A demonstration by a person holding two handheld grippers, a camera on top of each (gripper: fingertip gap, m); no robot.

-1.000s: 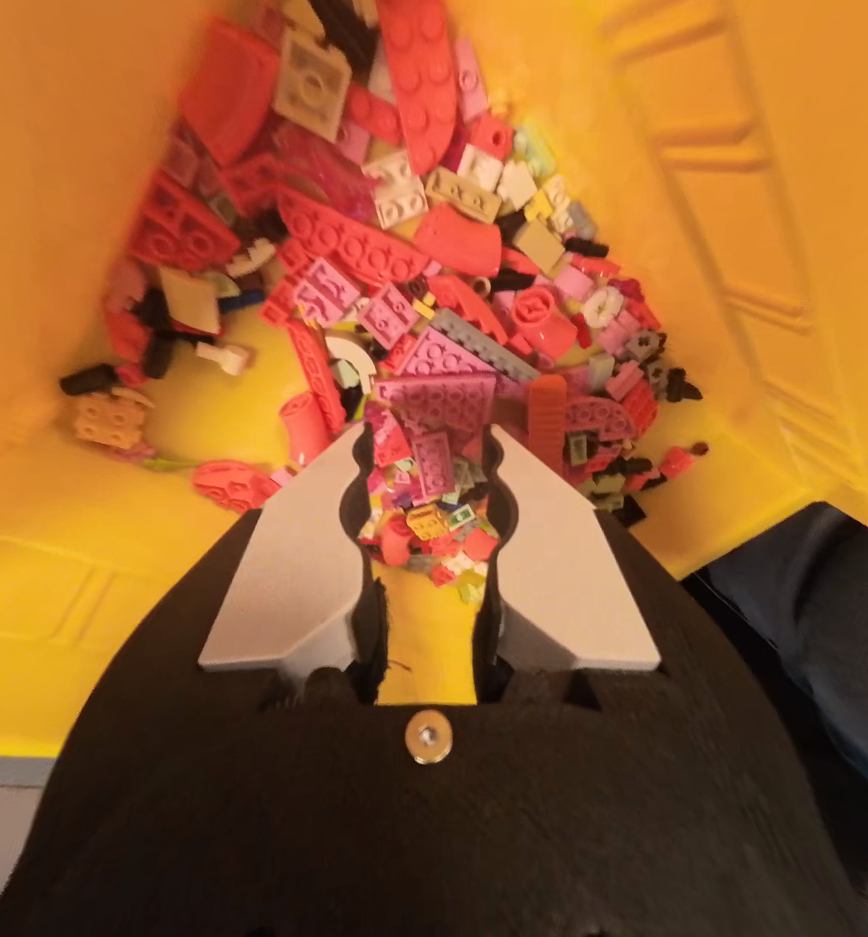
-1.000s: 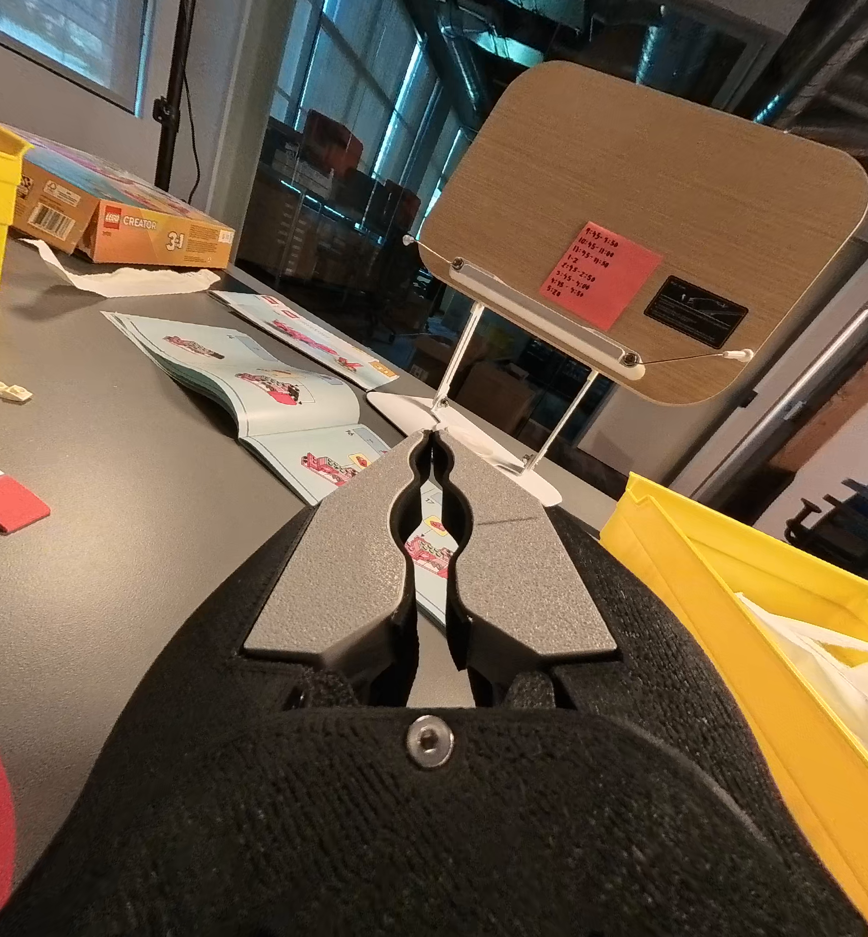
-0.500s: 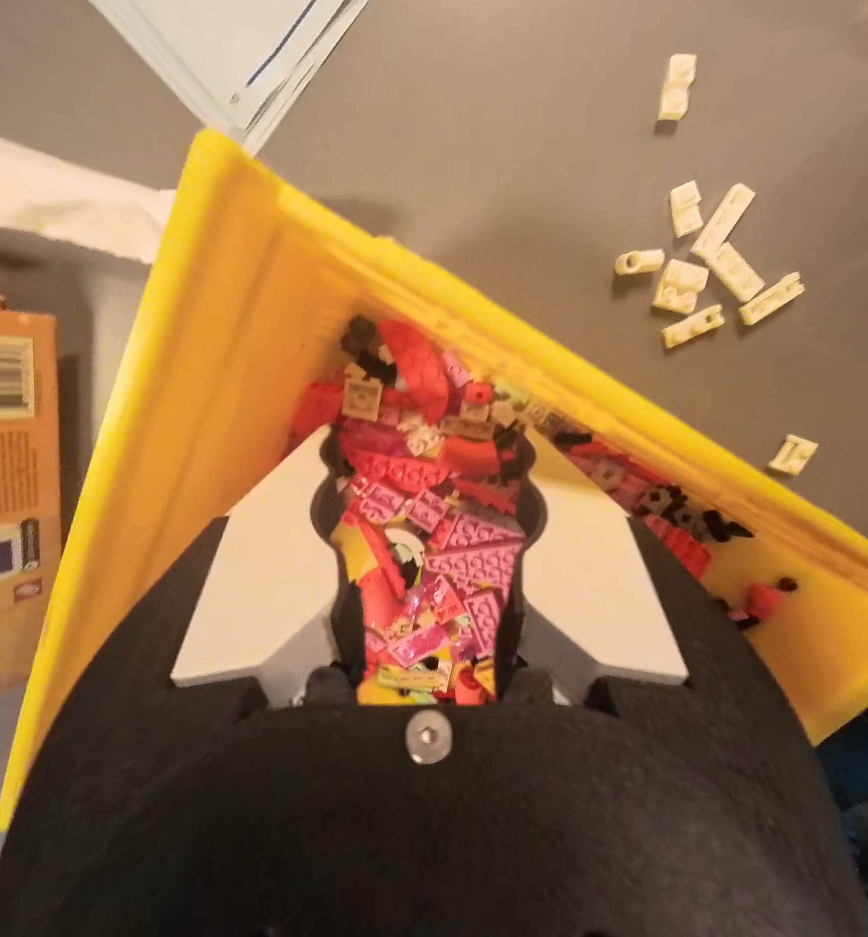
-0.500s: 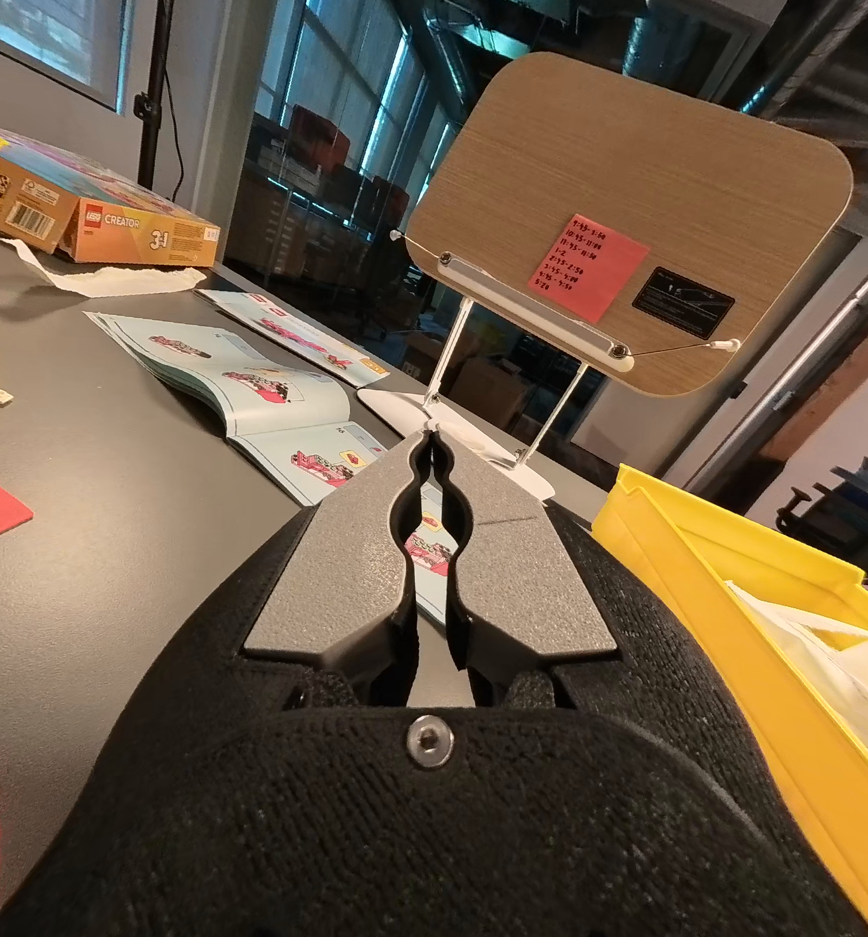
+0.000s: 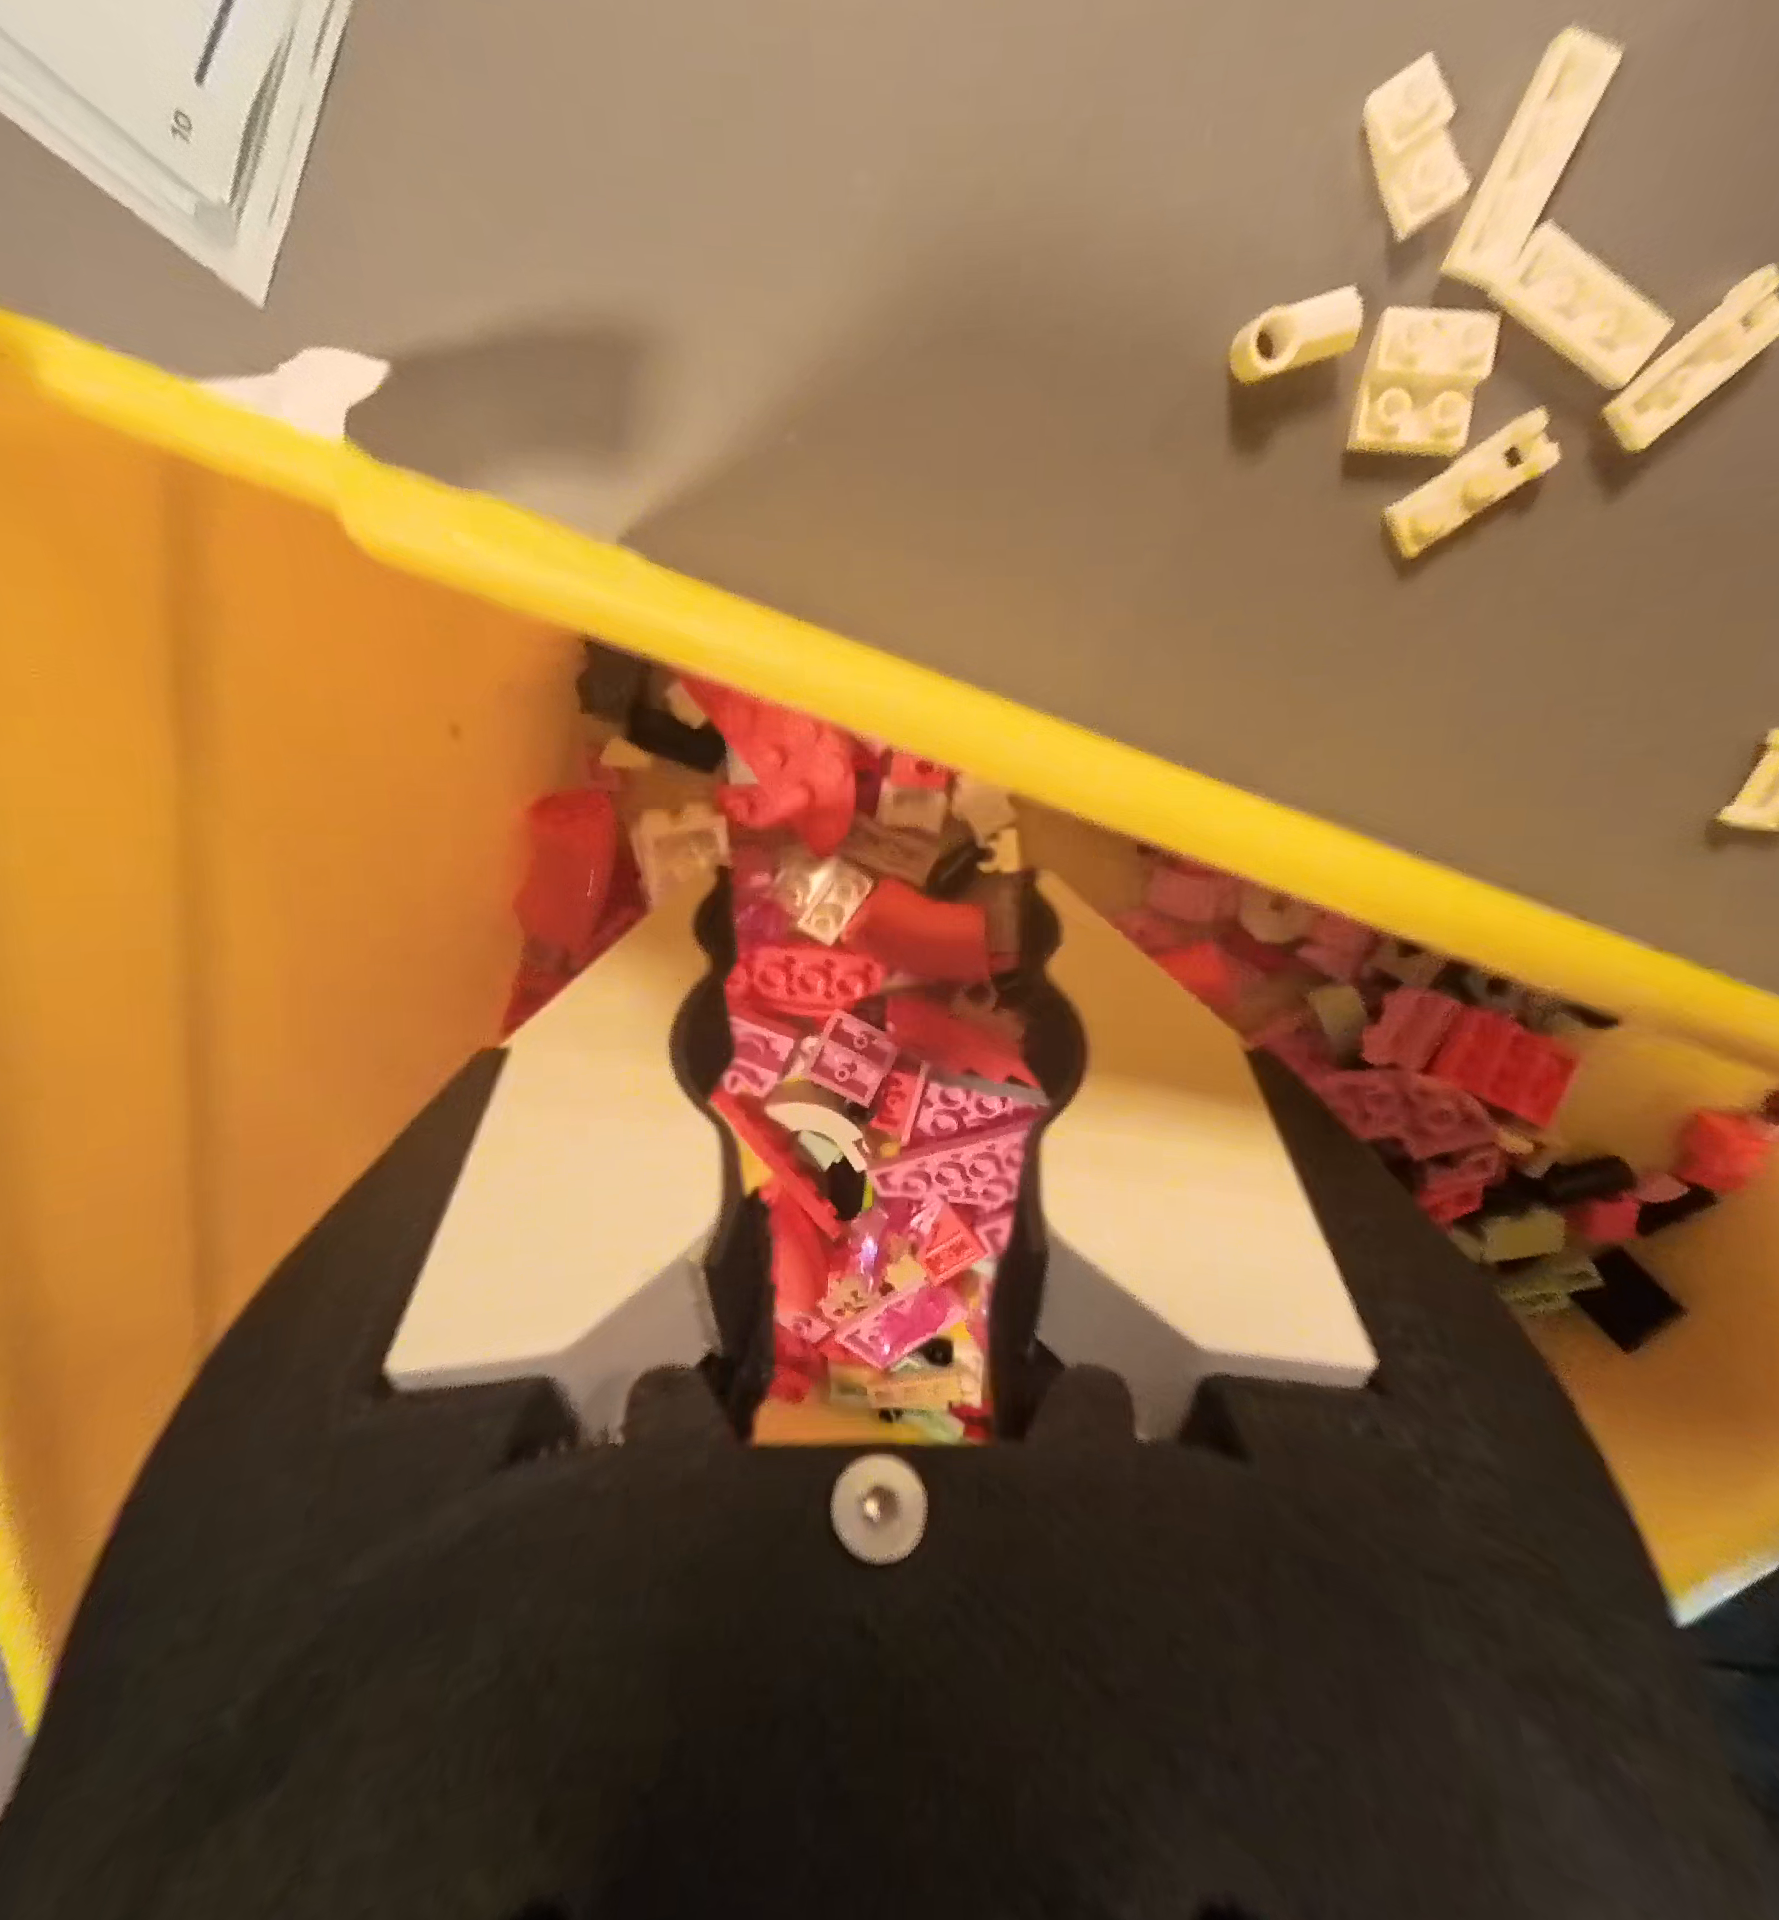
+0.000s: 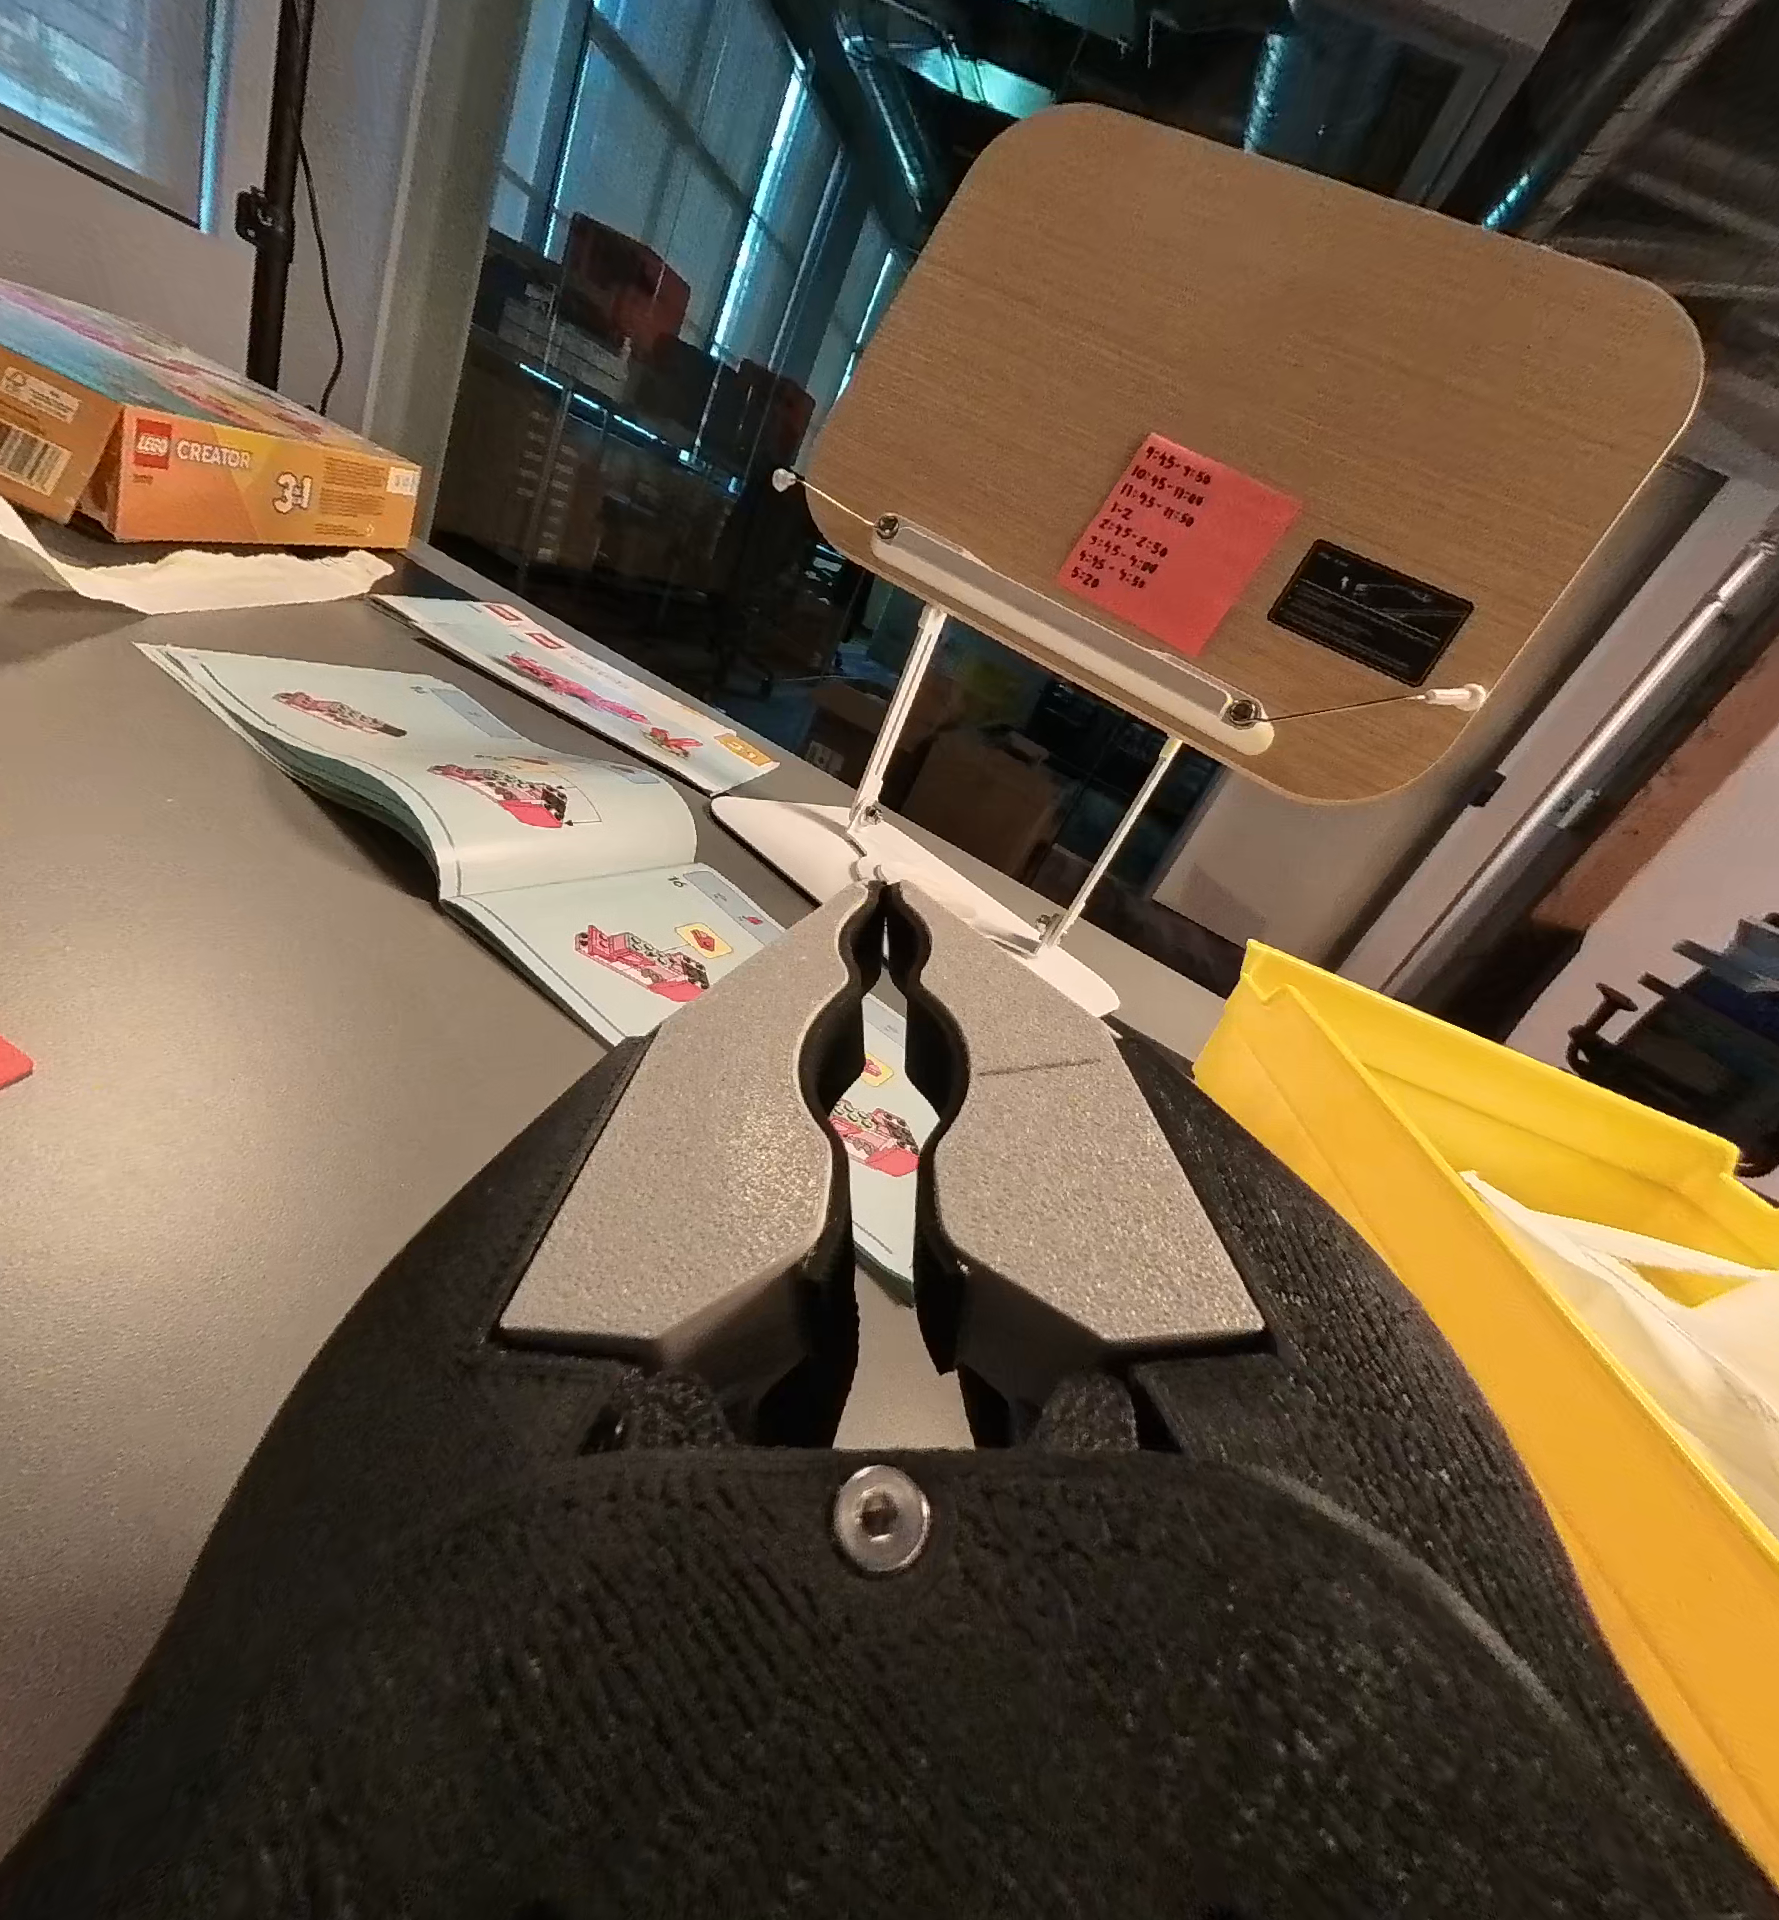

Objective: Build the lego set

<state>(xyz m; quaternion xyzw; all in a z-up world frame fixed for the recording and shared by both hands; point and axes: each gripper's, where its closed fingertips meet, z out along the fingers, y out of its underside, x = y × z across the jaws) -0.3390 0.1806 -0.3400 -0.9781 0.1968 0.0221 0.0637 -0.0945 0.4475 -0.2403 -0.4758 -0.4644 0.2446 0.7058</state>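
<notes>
The grey desk [image 6: 189, 1039] carried everything, and the yellow bin [image 5: 864, 665] was the landmark. Inside that bin lay a heap of red and pink bricks [image 5: 864, 1039], piled toward its far wall and corner. Beyond the bin's rim, on the bare desk, sat a small cluster of cream pieces [image 5: 1487, 312], well apart from the heap, and a corner of a pale booklet [image 5: 168, 125] showed past the bin's far-left edge.

The left gripper [image 5: 869, 894] hung over the bin's interior with its jaws parted and nothing between them; the bricks seen in the gap lay below, untouched. To pick cleanly from such a heap, it would seem wise to single out one brick lying on top and bring the jaws squarely down either side of it, rather than plough into the pile.

The right gripper [image 6: 883, 888], away from that bin, hovered above an open instruction booklet [image 6: 511, 821], its jaws closed tip to tip and empty, near a second yellow bin [image 6: 1487, 1195] and a wooden book stand [image 6: 1228, 364].
</notes>
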